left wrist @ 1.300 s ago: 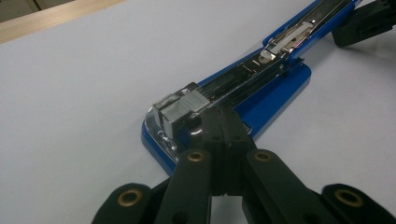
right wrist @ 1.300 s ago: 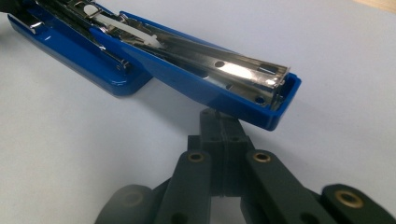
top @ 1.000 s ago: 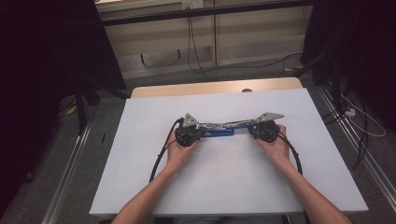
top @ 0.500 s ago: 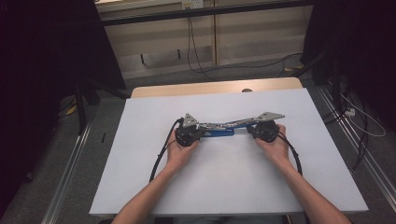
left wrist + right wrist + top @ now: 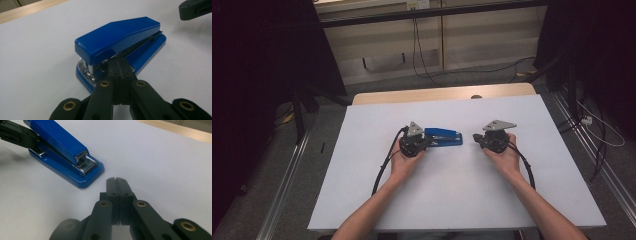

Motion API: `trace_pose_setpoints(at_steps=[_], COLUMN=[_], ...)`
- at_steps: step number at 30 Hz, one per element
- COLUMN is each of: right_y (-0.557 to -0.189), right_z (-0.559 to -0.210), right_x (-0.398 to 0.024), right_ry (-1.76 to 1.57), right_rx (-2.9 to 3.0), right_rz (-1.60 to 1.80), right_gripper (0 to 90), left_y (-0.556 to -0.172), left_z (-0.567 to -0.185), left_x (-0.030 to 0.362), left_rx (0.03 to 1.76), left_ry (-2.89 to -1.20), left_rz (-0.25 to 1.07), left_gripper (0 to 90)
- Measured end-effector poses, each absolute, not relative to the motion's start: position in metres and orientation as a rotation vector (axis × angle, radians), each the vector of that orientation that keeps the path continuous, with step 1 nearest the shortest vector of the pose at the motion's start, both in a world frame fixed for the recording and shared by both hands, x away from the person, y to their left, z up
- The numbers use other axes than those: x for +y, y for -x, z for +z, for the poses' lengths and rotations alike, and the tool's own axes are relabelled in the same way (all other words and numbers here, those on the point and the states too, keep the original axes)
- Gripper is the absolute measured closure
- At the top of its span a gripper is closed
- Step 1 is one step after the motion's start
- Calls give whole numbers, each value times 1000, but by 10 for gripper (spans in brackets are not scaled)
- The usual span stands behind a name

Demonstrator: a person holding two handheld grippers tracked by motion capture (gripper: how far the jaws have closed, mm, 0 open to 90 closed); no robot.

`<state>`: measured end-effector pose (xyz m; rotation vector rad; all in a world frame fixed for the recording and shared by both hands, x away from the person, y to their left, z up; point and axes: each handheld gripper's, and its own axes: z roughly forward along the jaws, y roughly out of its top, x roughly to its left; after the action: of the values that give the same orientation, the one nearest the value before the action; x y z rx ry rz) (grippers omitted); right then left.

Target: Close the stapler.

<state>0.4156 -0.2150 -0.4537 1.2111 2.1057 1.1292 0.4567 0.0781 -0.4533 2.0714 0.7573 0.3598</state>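
A blue stapler (image 5: 443, 137) lies flat on the white tabletop (image 5: 362, 190), near its middle and slightly toward the far side, its long axis running left to right in the high view. The left claw (image 5: 119, 65) is pressed together, jaw against jaw with no gap, and its tips sit at the stapler's hinged rear end, touching or all but touching the dark slot between the blue top and the base (nothing is pinched between the jaws; they are beside the stapler, not around it). In the high view the left hand (image 5: 404, 162) holds that claw at the stapler's left end.

The right claw (image 5: 116, 182) is also pressed together, tips meeting, and empty. It rests low over the tabletop just off the stapler's front end, near it but apart, with bare white surface between. The stapler's metal mouth faces it. The right hand (image 5: 504, 157) grips its claw to the right of the stapler, well apart from the left hand.
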Motion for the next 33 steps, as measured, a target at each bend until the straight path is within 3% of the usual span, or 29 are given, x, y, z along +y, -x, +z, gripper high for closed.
trace_pose_setpoints(at_steps=[20, 26, 31, 33], right_y=[-412, -410, -409, -408], right_z=[-450, -448, -446, -446], right_x=[-221, -220, -222, -222], right_ry=[-1225, -1240, -1260, -1272], right_rx=[2057, 2043, 2033, 2039], right_rz=[1237, 1270, 1296, 1299], right_gripper=[779, 700, 568, 499], left_y=[-450, -449, -447, -447], left_z=[-446, -446, -444, -444], left_x=[81, 86, 92, 94], left_rx=[764, 780, 801, 820], left_ry=[-2063, -2061, -2043, -2037], left_rz=[344, 332, 315, 303], left_gripper=[810, 722, 667, 589])
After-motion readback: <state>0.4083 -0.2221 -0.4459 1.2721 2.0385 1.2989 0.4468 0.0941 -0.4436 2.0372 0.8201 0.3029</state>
